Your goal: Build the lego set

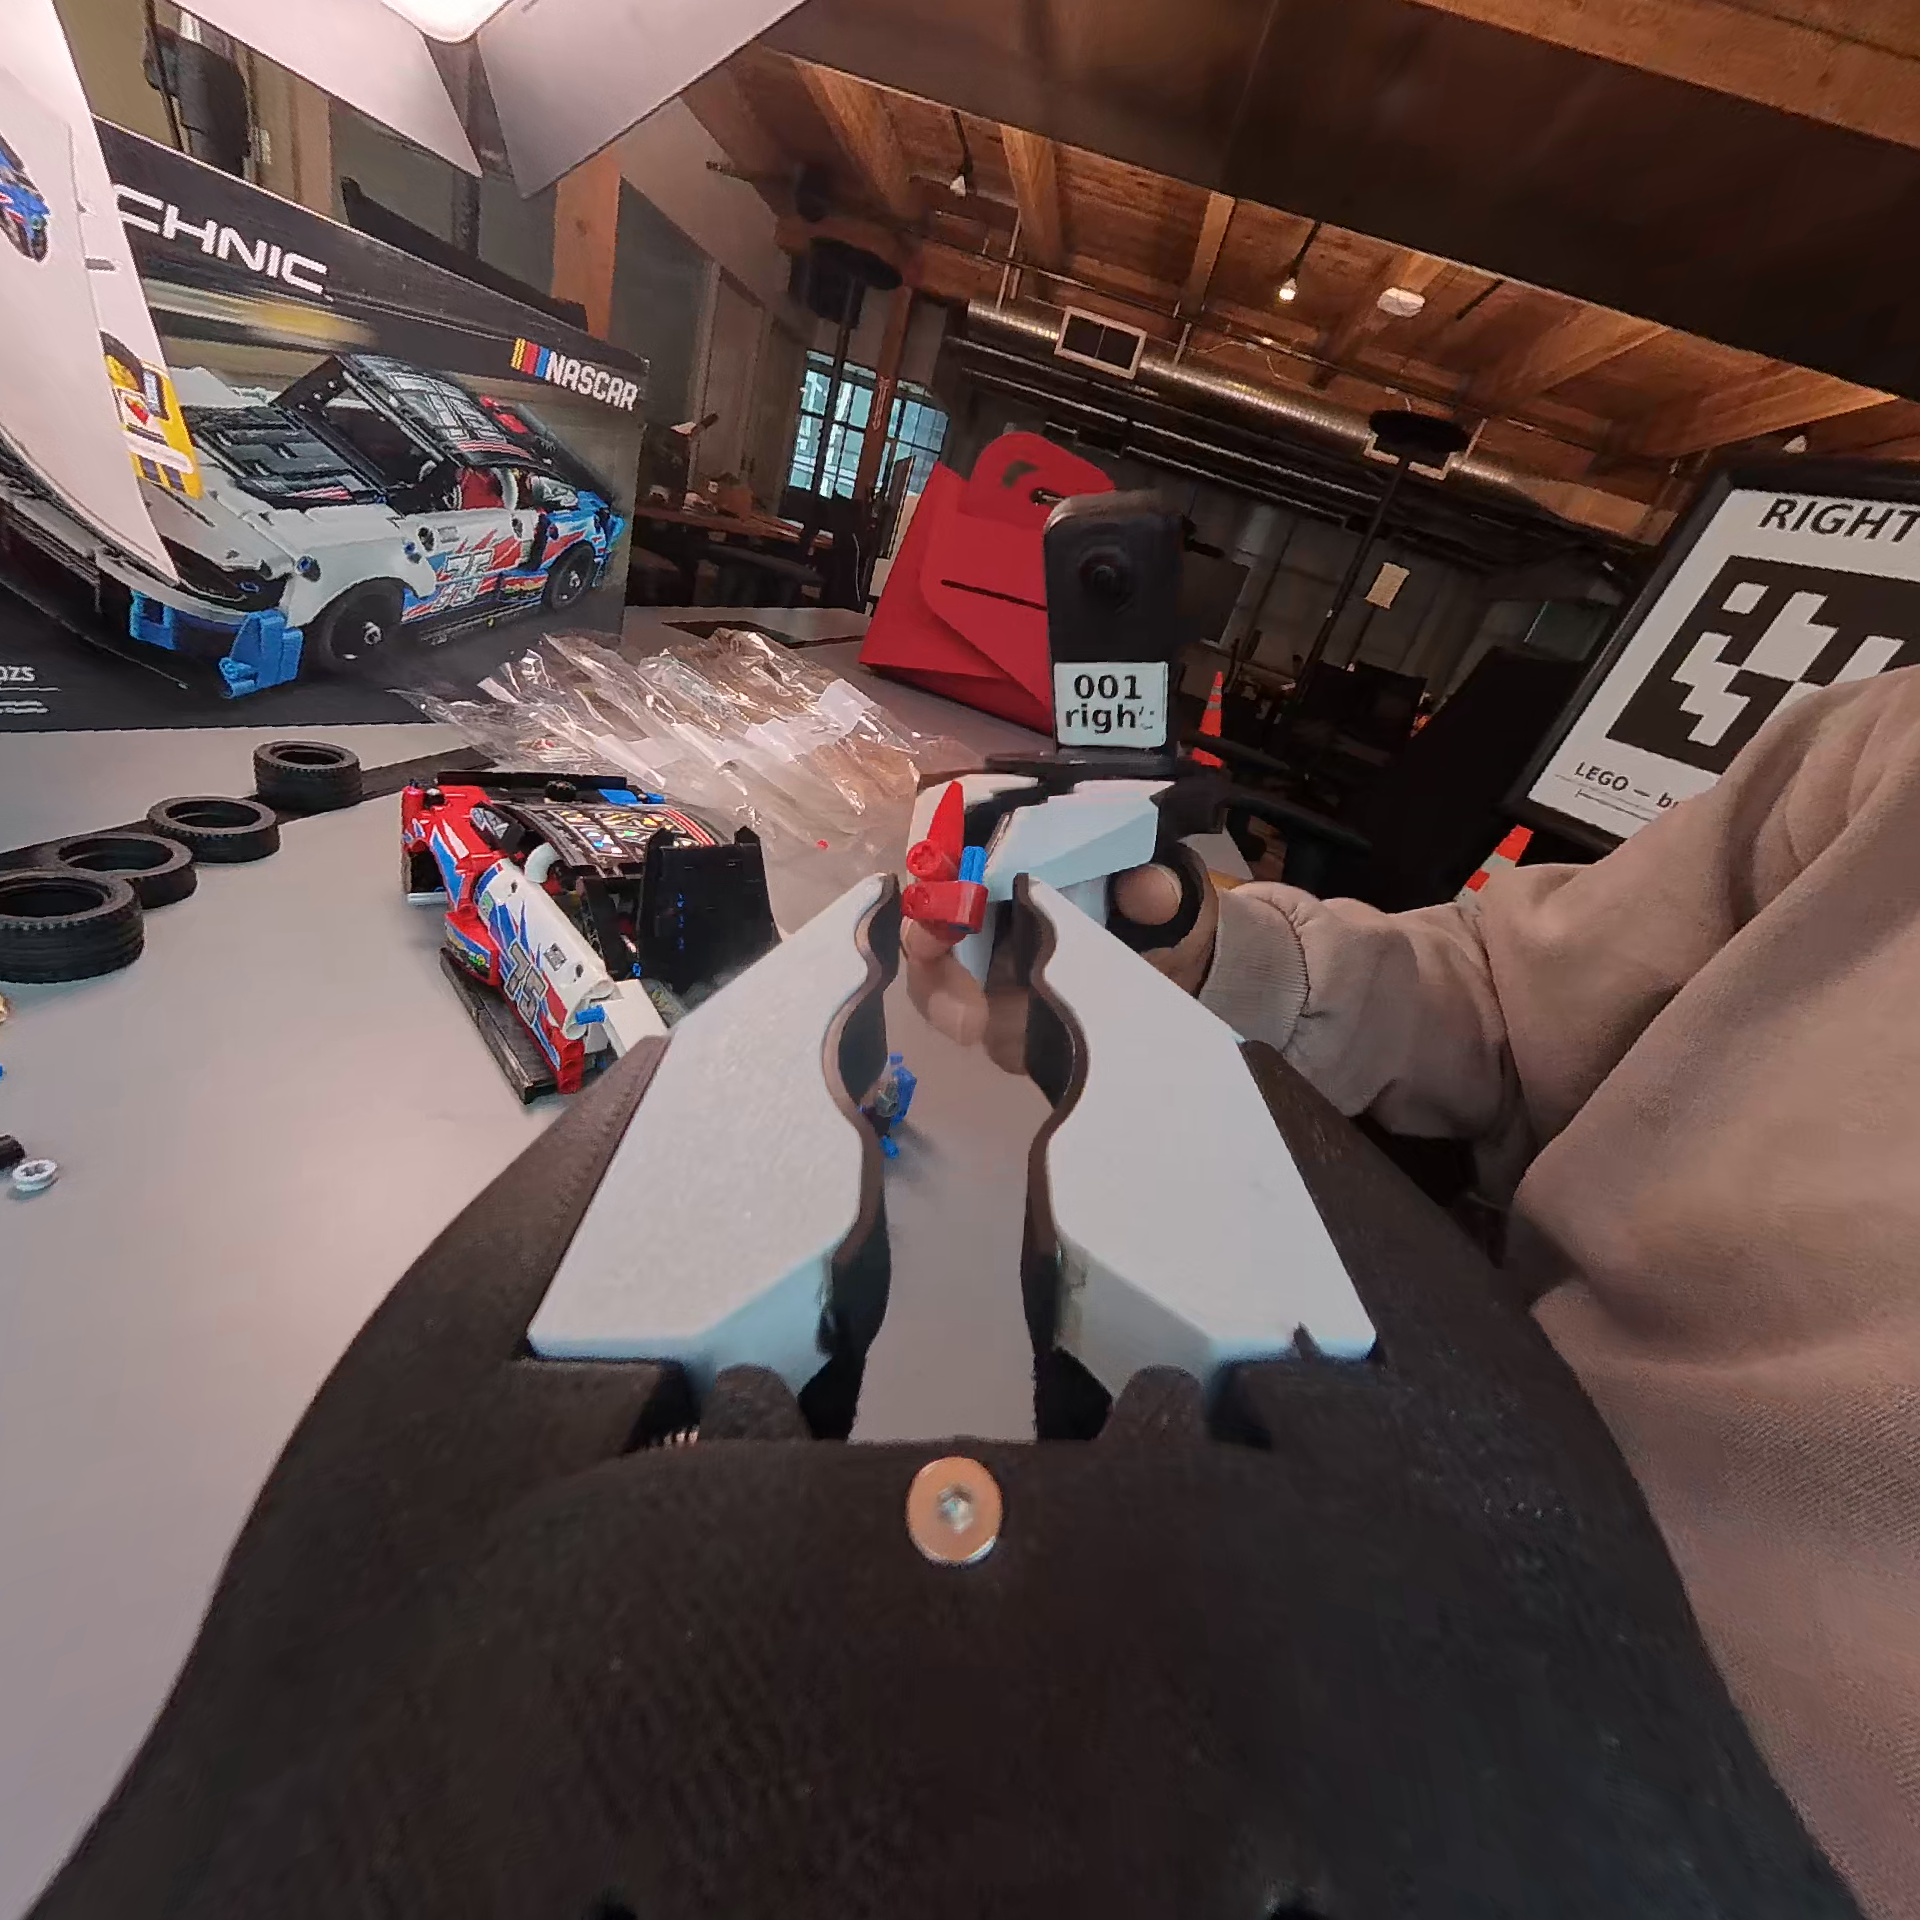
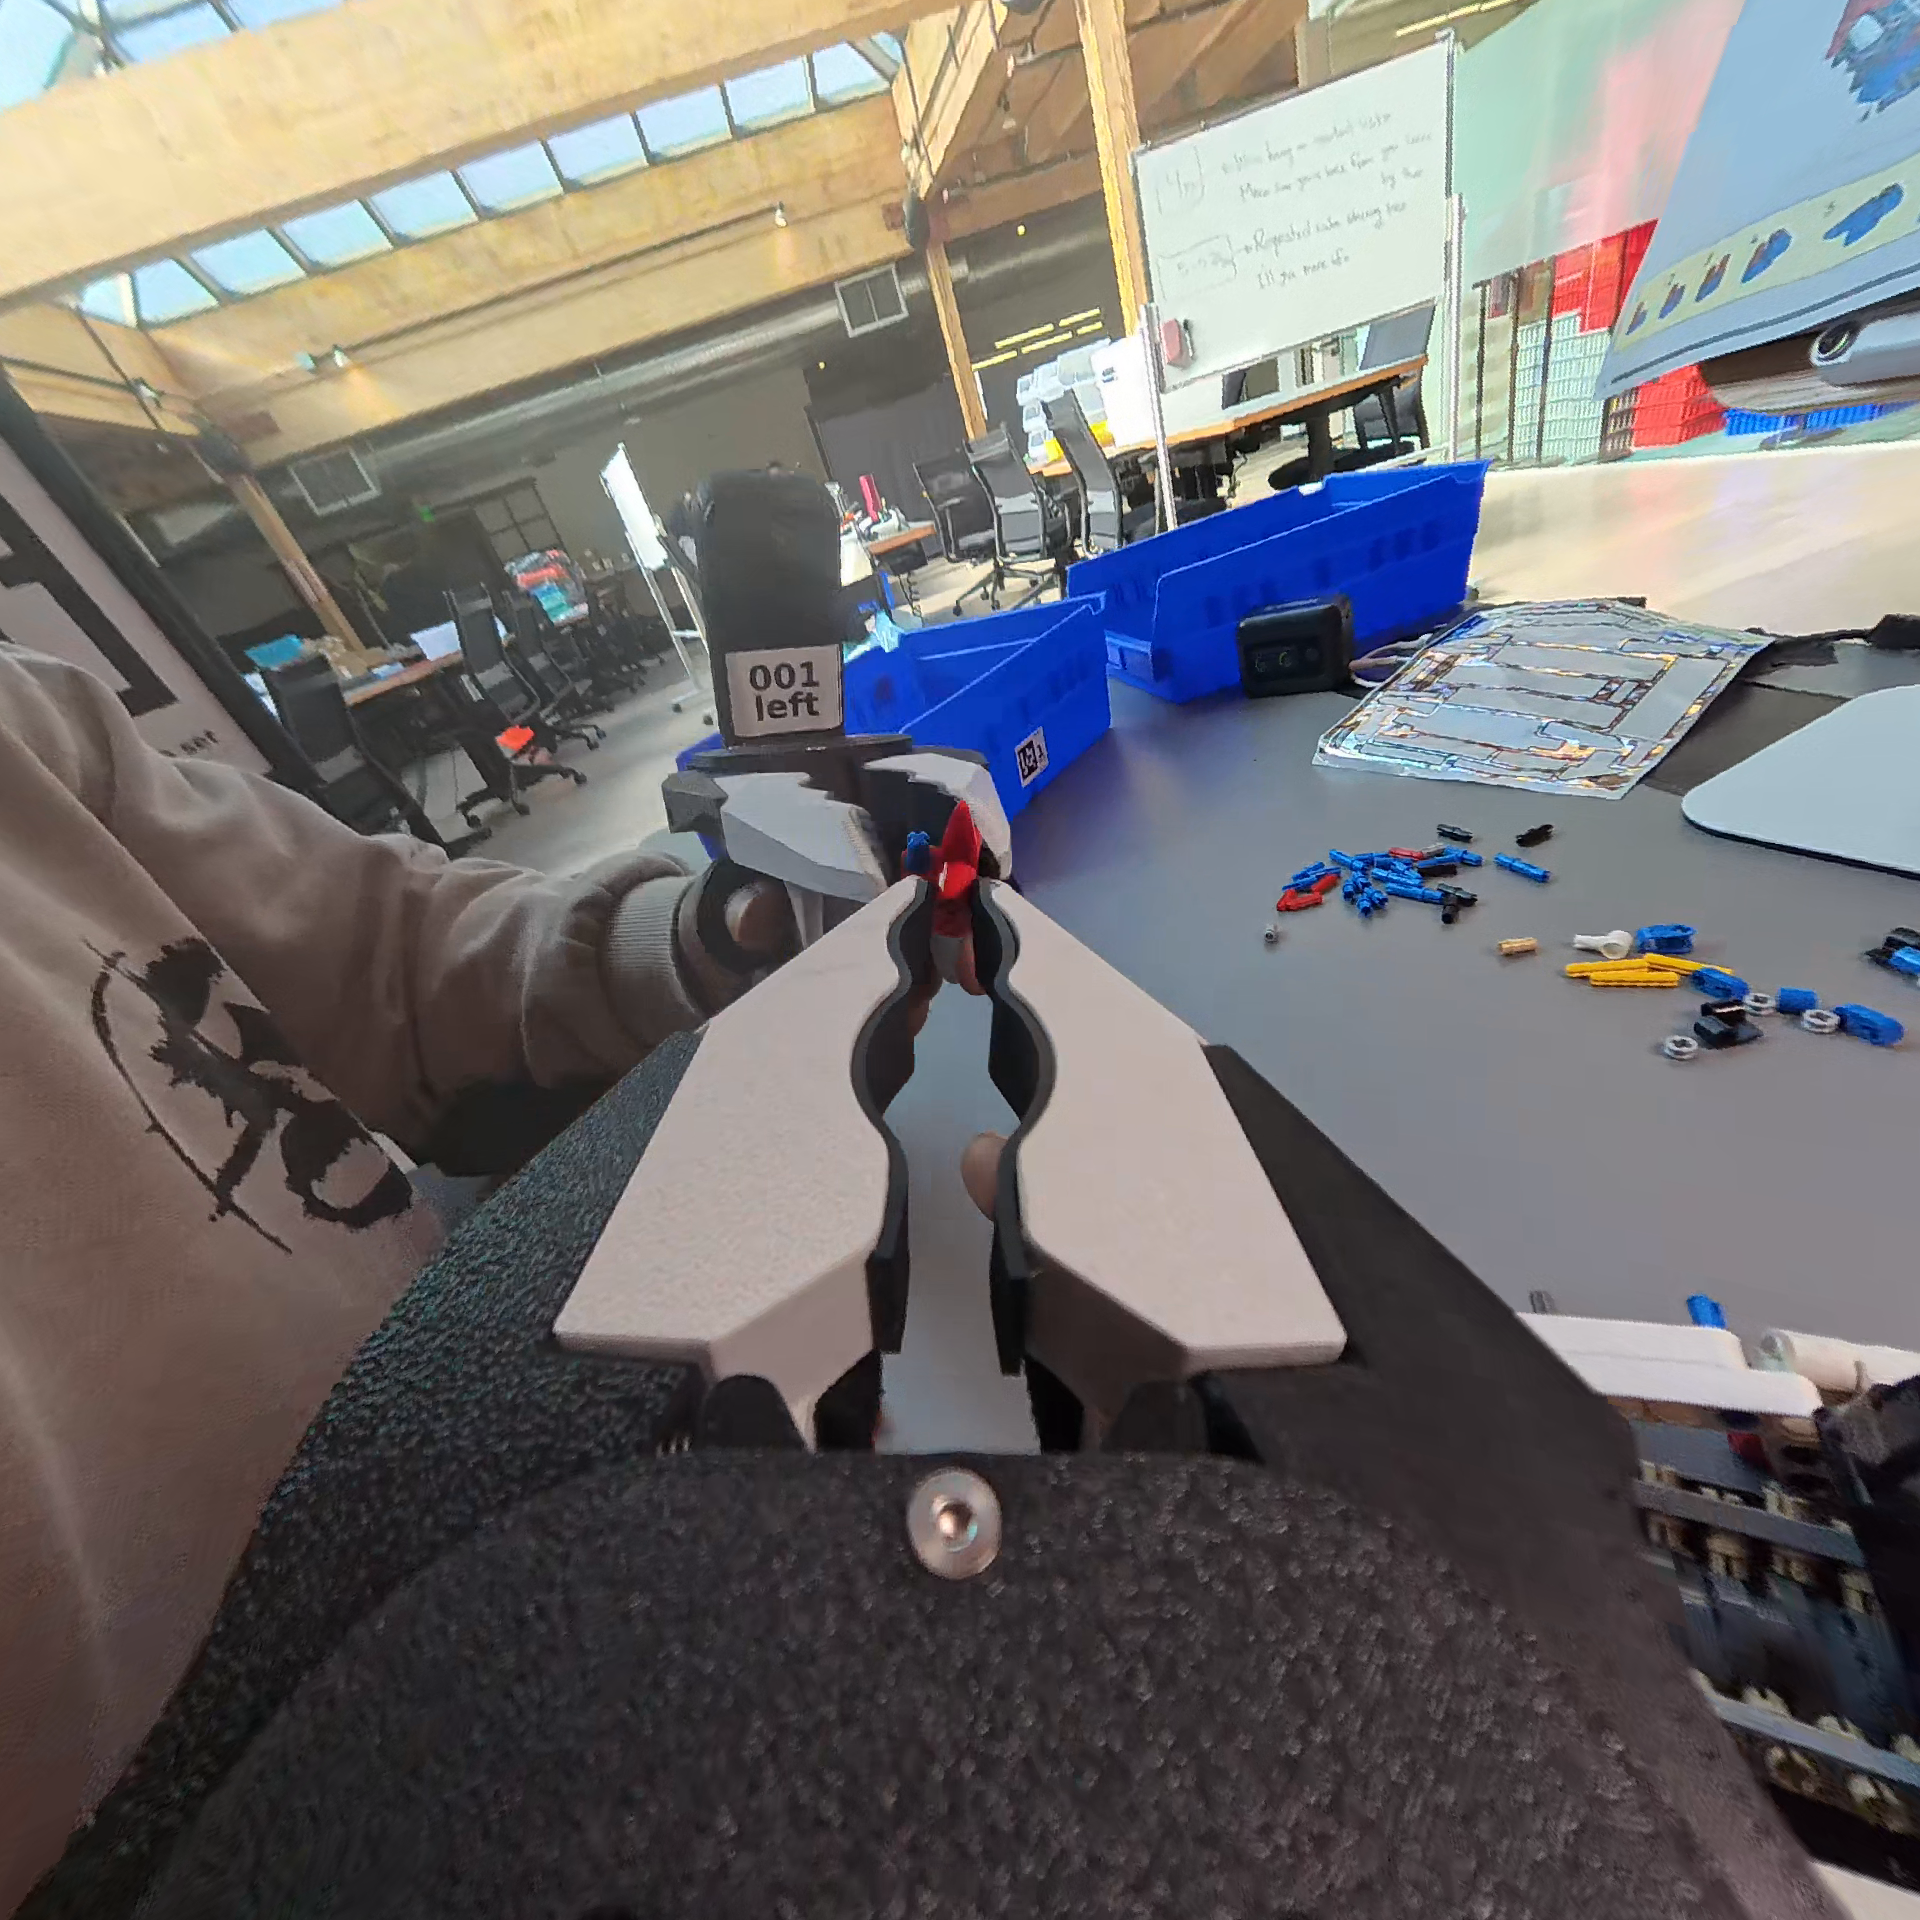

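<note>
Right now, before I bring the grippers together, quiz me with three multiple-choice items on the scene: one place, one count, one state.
1. Where is the partly built car?
A. on a chair
B. on the grey table, beside the tyres
C. on the floor

2. How many black tyres lie on the table?
A. two
B. three
C. four

3. What is the right gripper doing?
A. wide open, empty
B. shut on a red Technic piece
C. shut on a tyre

Answers:
1 B: the left wrist view shows it lying on the tabletop next to the tyres.
2 C: four tyres lie in a row.
3 B: its fingertips pinch the red piece.
</note>
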A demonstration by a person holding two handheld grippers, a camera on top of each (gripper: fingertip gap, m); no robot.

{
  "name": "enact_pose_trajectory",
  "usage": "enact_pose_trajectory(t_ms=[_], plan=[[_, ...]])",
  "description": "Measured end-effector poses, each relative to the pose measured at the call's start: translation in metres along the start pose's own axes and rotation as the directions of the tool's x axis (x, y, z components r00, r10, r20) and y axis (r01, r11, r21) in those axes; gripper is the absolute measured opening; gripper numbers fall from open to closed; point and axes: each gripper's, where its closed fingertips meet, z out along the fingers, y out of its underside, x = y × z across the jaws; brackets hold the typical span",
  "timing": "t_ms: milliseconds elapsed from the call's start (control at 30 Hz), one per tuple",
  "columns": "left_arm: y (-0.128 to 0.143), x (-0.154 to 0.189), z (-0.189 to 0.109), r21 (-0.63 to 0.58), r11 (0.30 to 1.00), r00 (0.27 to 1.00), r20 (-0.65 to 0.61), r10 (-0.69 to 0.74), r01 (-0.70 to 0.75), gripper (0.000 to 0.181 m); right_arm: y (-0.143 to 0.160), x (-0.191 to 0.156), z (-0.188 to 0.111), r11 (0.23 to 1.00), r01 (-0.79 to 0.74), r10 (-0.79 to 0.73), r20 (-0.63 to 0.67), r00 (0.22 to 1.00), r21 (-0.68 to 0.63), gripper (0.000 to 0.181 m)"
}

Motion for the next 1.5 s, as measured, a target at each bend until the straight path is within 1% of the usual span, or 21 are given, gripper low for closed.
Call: enact_pose_trajectory(t_ms=[33,100,200,500,633,733,833,1033,1500], plan=[[0.003,-0.001,-0.001,-0.019,1.0,1.0,0.003,0.015,-0.015,0.014,0.001,-0.001,0.0,1.0,0.022,-0.022,-0.004,1.0,-0.022,0.004],[0.008,0.001,-0.001,-0.042,0.999,1.0,-0.015,0.02,-0.02,0.014,0.001,-0.002,-0.001,0.997,0.05,-0.051,-0.012,0.999,-0.05,0.004],[0.012,0.003,0.0,-0.041,0.999,1.0,-0.027,0.007,-0.008,0.013,0.001,-0.003,-0.001,0.996,0.062,-0.064,-0.022,0.998,-0.07,0.004],[0.008,0.005,0.001,-0.011,1.0,0.999,-0.032,-0.002,0.001,0.013,-0.001,-0.004,-0.003,0.999,0.019,-0.019,0.003,1.0,-0.028,0.004],[0.006,0.004,-0.001,0.0,1.0,1.0,-0.023,0.013,-0.013,0.013,-0.002,-0.004,-0.003,1.0,0.022,-0.022,0.002,1.0,-0.011,0.005],[0.005,0.004,-0.002,0.011,1.0,1.0,-0.022,0.012,-0.012,0.013,-0.001,-0.004,-0.002,1.0,0.022,-0.022,0.01,1.0,-0.016,0.008],[0.005,0.005,-0.002,0.008,1.0,1.0,-0.027,0.014,-0.014,0.013,0.002,-0.005,-0.001,0.999,0.027,-0.027,0.016,1.0,-0.023,0.004],[0.007,0.007,-0.002,0.005,1.0,0.999,-0.039,0.014,-0.014,0.013,0.003,-0.007,-0.002,0.999,0.037,-0.036,0.034,0.999,-0.028,0.004],[0.009,0.011,-0.002,0.0,1.0,0.998,-0.058,0.019,-0.019,0.016,0.006,-0.011,-0.003,1.0,0.009,-0.007,0.073,0.997,-0.029,0.003]])
